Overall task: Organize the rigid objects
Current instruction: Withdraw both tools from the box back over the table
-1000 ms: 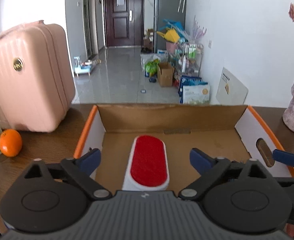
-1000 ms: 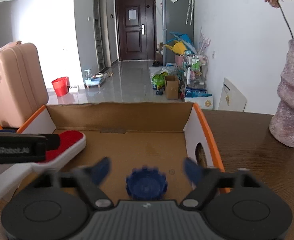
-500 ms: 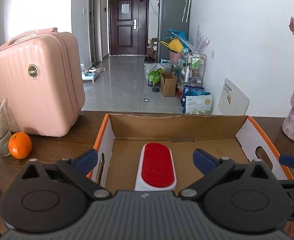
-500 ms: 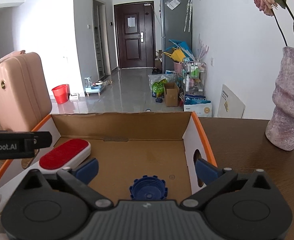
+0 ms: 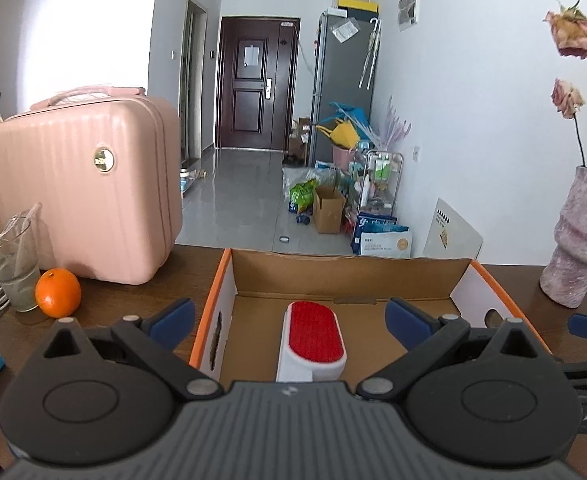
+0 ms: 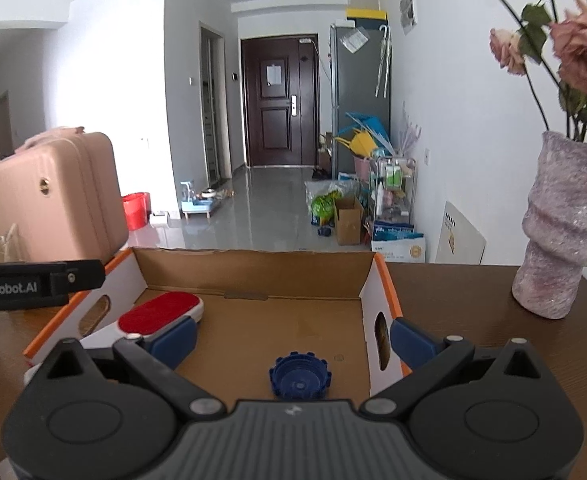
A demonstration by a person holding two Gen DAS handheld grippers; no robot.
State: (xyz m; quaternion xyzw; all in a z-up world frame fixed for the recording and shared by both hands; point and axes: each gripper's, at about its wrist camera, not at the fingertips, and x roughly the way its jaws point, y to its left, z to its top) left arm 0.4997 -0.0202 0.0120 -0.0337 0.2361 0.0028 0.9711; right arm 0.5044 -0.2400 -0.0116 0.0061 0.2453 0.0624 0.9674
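A red-faced brush [image 5: 314,340] lies in the cardboard box [image 5: 345,272], lower centre. Only the right view shows the blue cap [image 6: 299,376] there too. Left claw [image 5: 289,320] and right claw [image 6: 293,340] both gape apart, empty.

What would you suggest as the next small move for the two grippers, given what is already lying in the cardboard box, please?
Probably draw both grippers back and look for another item. The left gripper and right gripper stand open and empty, while the red brush and blue cap already lie loose in the cardboard box.
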